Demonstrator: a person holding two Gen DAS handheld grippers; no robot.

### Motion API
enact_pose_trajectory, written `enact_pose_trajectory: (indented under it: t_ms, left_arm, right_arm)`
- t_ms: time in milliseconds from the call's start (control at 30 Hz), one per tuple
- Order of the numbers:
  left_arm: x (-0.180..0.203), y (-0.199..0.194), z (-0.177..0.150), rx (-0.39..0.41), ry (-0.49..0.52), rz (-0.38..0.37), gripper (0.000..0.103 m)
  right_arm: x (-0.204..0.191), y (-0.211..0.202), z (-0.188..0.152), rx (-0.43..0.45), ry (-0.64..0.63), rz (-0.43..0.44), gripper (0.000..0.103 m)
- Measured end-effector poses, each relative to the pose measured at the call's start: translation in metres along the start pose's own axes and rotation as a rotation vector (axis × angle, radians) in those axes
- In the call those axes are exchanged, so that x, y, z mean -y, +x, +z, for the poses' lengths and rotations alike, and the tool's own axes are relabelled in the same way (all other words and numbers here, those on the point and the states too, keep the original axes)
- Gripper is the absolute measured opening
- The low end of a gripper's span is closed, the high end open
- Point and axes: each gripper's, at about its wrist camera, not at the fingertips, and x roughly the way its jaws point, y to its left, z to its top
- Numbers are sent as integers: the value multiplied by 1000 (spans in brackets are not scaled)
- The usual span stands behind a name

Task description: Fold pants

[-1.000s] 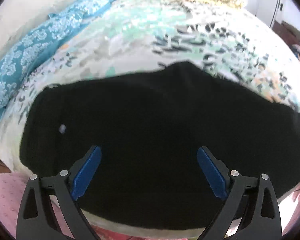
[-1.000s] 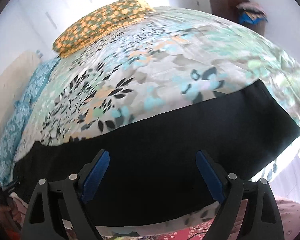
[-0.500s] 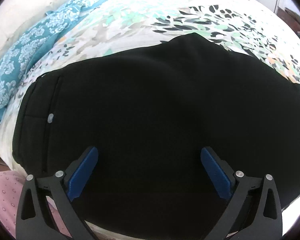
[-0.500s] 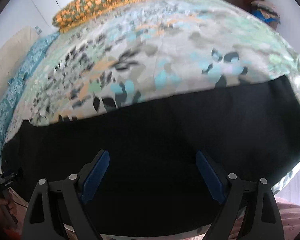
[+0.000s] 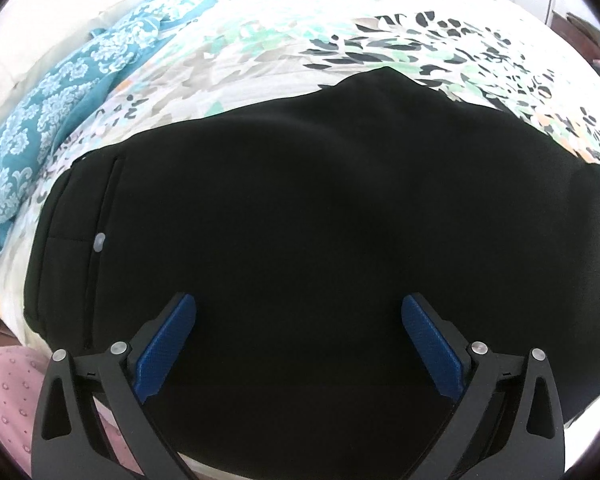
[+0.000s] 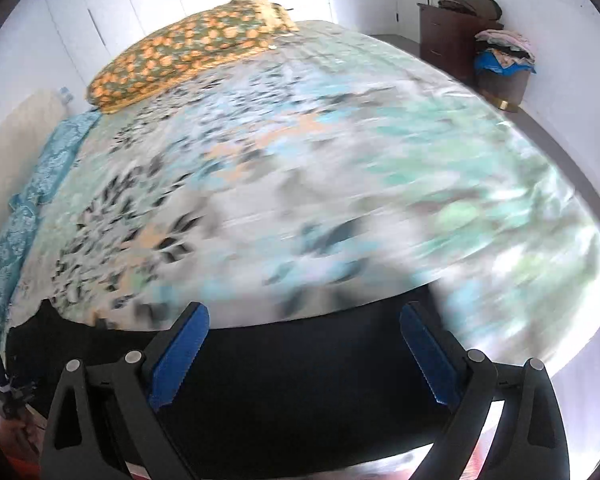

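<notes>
A: Floral bedsheet [image 6: 300, 184] is blurring now, right view is tilting up. Pants [image 5: 300, 240]?
B: Lying flat along the near bed edge. Left gripper [image 5: 299, 322] and right gripper [image 6: 304, 332] are both staying spread, gripping nothing.

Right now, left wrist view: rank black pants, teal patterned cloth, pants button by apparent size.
1. black pants, fills most of frame, though nearest the camera
2. teal patterned cloth
3. pants button, tiny
</notes>
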Motion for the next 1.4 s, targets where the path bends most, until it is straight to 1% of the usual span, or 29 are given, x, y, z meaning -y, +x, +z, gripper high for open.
enact_pose_trajectory:
  t_ms: [67,100,167,200,267,367,500,567,600,633,667,700,733,767,800,833,900,1000,1067,1133,1167,1200,1233,1267,1300,1367,1400]
  left_arm:
    - [0,0,0,0,-5,3,103]
    - [1,0,0,0,-6,4,103]
    - [1,0,0,2,-7,5,103]
    - [1,0,0,4,-8,5,103]
    - [1,0,0,7,-8,5,103]
    - [0,0,-1,11,-10,4,103]
    - [0,0,-1,13,-15,1,103]
    - [0,0,-1,13,-18,2,103]
    - [0,0,-1,14,-19,3,103]
    - [1,0,-1,15,-21,4,103]
    - [1,0,-2,16,-22,6,103]
    - [1,0,-2,17,-24,7,103]
    - [1,0,-2,18,-25,8,103]
    - [1,0,-2,18,-25,7,103]
    - [1,0,-2,19,-24,6,103]
    - [1,0,-2,19,-24,6,103]
    - [1,0,-2,20,-24,5,103]
    - [1,0,-2,20,-25,5,103]
    - [1,0,-2,20,-24,4,103]
    - [1,0,-2,21,-25,4,103]
    - [1,0,-2,21,-26,4,103]
    - [1,-1,-1,20,-27,5,103]
    - [1,-1,-1,18,-30,5,103]
    - [1,-1,0,15,-33,5,103]
    - [1,-1,1,13,-35,4,103]
    - [0,0,2,8,-38,1,103]
    - [0,0,2,7,-39,-1,103]
  right_arm:
    - [40,18,-4,-114,32,60,96]
    - [52,25,-9,-145,44,45,94]
    - [65,34,-23,-173,41,8,93]
    - [73,41,-31,-177,46,-2,92]
    - [81,50,-40,-178,70,16,92]
    - [85,59,-46,-161,70,34,91]
    - [87,62,-52,-126,71,67,91]
    - [84,61,-50,-145,69,158,78]
    - [82,63,-49,-161,59,199,59]
    - [79,65,-49,-187,39,204,55]
    - [80,65,-50,-194,30,198,53]
    - [81,66,-49,-204,35,185,47]
    - [85,67,-48,-210,60,183,42]
    - [88,68,-47,-214,91,189,40]
    - [91,69,-47,-217,121,198,35]
    - [92,69,-48,-218,139,215,26]
    - [91,67,-50,-208,161,275,14]
    - [91,60,-56,-155,238,391,13]
    - [88,49,-59,-125,268,437,13]
    - [80,35,-58,-77,312,540,13]
    - [69,25,-56,-51,313,600,13]
    - [62,19,-55,-37,308,639,13]
    - [47,13,-53,-16,301,706,13]
    - [34,9,-53,-7,297,755,13]
    - [12,7,-53,-1,296,819,13]
    - [-20,9,-56,-2,303,907,13]
    - [-45,14,-59,-4,311,971,13]
